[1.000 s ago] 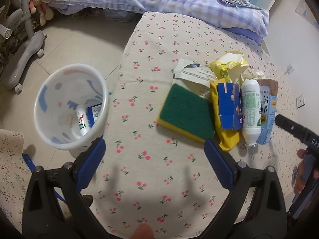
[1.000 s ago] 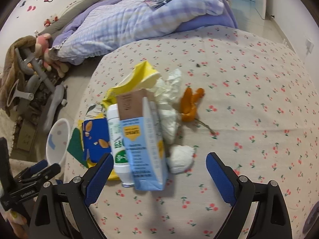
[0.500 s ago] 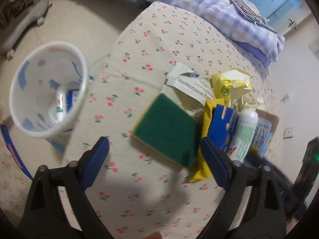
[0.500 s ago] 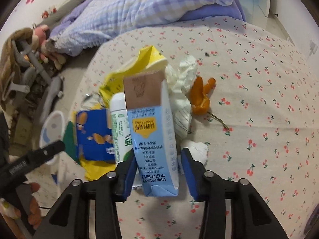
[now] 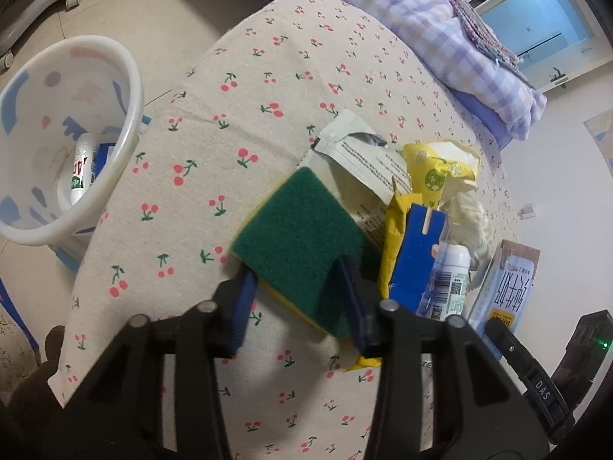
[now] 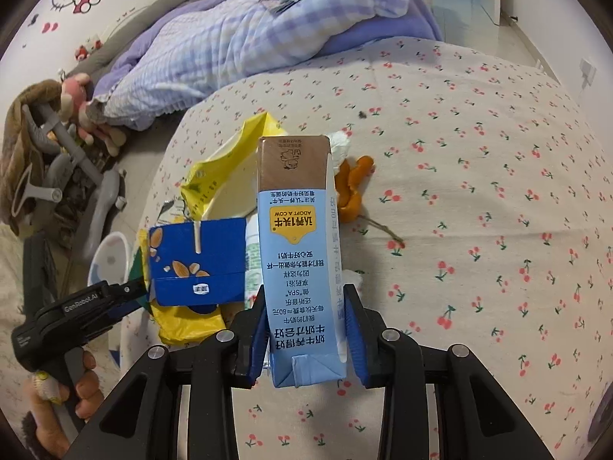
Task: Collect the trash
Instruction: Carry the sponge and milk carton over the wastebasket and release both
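A green scouring sponge [image 5: 295, 230] with a yellow underside lies on the cherry-print bed cover. Its near corner sits between the blue pads of my left gripper [image 5: 299, 301], whose jaws are closing and press on it. A light-blue milk carton [image 6: 293, 230] stands out lengthwise from my right gripper [image 6: 306, 329]; those jaws are also closing, with the pads tight against its two sides. The white patterned bin [image 5: 69, 134] stands on the floor left of the bed, with a small bottle and a blue box inside.
Beside the sponge lie a white packet [image 5: 364, 153], a yellow bag [image 5: 436, 176], a blue almond carton [image 6: 195, 260], a white bottle [image 5: 448, 280] and crumpled tissue [image 5: 471, 214]. Orange peel [image 6: 352, 191] lies right of the carton. A checked quilt [image 6: 237, 42] covers the far bed.
My left gripper dropped toward the sponge, rolled, and its jaws narrowed onto the sponge's corner. My right gripper's jaws came together on the milk carton.
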Demonstrator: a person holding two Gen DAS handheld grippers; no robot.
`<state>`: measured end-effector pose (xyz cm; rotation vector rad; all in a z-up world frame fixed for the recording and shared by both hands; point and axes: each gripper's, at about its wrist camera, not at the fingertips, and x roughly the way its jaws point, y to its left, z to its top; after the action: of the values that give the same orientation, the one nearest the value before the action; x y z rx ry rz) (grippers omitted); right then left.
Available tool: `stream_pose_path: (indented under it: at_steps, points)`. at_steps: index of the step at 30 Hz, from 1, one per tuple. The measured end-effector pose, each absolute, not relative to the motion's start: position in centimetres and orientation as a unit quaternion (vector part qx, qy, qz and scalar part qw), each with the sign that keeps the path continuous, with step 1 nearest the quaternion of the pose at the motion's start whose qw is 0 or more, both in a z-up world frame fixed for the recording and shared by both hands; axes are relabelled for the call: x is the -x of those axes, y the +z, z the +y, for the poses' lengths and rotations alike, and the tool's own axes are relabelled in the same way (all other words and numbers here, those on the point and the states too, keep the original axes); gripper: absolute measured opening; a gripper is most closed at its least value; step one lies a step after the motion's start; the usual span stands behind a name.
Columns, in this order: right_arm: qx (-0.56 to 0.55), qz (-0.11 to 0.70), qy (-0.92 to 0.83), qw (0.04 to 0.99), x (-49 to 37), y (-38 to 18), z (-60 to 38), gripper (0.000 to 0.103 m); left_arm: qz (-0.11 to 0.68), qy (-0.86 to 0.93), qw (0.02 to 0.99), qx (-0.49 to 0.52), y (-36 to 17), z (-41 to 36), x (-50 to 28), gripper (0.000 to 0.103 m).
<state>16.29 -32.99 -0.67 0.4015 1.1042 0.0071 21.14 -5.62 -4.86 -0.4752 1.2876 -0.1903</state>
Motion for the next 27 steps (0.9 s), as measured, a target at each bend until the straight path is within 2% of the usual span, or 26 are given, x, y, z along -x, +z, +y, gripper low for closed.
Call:
stream_pose_path:
  at_steps: [6,12,27]
  points:
    - [-0.200,0.504,0.008,0.840,-15.4,0.7,-33.4,0.036,0.580,-0.102,0.777,0.222,-3.8,-5.1,-20.7,0.025]
    - [-0.203,0.489,0.020,0.848,-14.5,2.1,-33.3,0.036,0.564,-0.117,0.792,0.200,-2.5,-5.0,-19.9,0.019]
    - [-0.203,0.468,0.039,0.859,-14.3,3.8,-32.1,0.036,0.502,-0.110,0.842,0.161,1.3,-1.0,-18.4,0.018]
